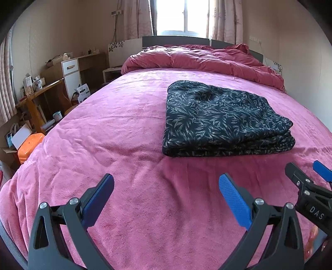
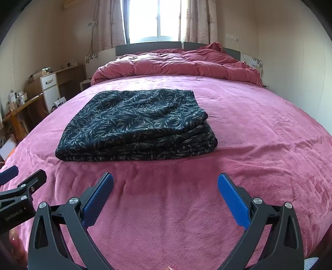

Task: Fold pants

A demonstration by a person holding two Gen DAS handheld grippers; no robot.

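The pants (image 1: pixel 220 118) are dark with a pale leaf print and lie folded in a thick, layered rectangle on the pink bed cover (image 1: pixel 124 135). In the right wrist view the same pants (image 2: pixel 137 124) sit straight ahead, a little left of centre. My left gripper (image 1: pixel 166 182) hovers open over bare cover, short of the stack's near edge. My right gripper (image 2: pixel 165 181) is open too, empty, also short of the stack. The right gripper (image 1: pixel 307 172) shows at the right edge of the left wrist view, and the left gripper (image 2: pixel 20 174) at the left edge of the right wrist view.
A crumpled red duvet (image 1: pixel 203 60) is heaped at the headboard under a bright window (image 1: pixel 182 16). Left of the bed stand a wooden desk (image 1: pixel 39 93) with clutter, a white drawer cabinet (image 1: pixel 71 74) and an orange case (image 1: pixel 29 147) on the floor. A wall runs along the bed's right side.
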